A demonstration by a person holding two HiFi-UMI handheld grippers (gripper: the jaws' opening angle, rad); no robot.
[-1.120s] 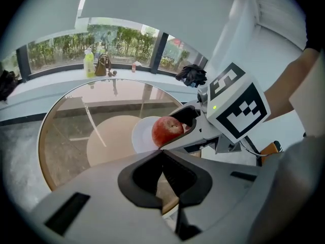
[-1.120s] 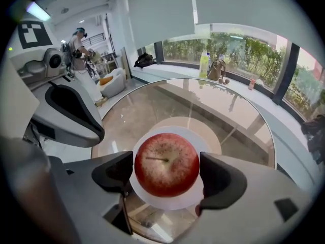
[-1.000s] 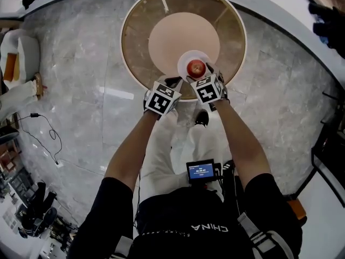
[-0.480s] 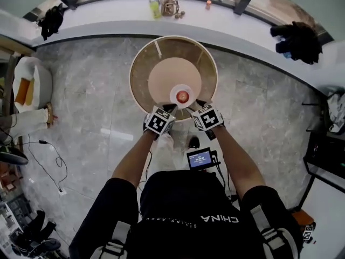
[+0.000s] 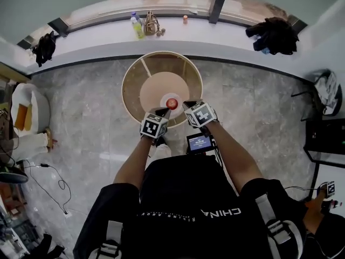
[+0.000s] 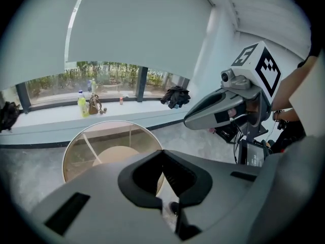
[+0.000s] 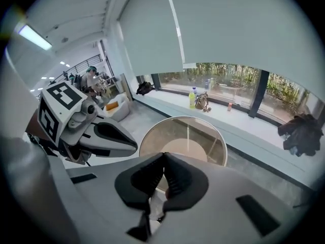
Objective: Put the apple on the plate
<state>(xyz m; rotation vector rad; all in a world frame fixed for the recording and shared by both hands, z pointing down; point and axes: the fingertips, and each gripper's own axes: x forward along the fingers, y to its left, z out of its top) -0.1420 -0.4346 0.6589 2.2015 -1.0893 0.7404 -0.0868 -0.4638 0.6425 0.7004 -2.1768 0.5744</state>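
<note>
1. Grey marble floor [image 5: 81, 107], with a long window ledge [image 5: 215, 36] along the far side.
2. Round glass-topped table [image 5: 135, 74] sits low, out in front of the left hand-held gripper [image 6: 163, 151] and the right hand-held gripper [image 7: 165, 154].
3. Left one: jaws pressed together, nothing in them.
4. Right one: jaws just snapped closed, also empty.
5. White plate [image 5: 171, 95] is on the table, just past both tips.
6. Apple [image 5: 172, 102] sits on the plate.
</note>
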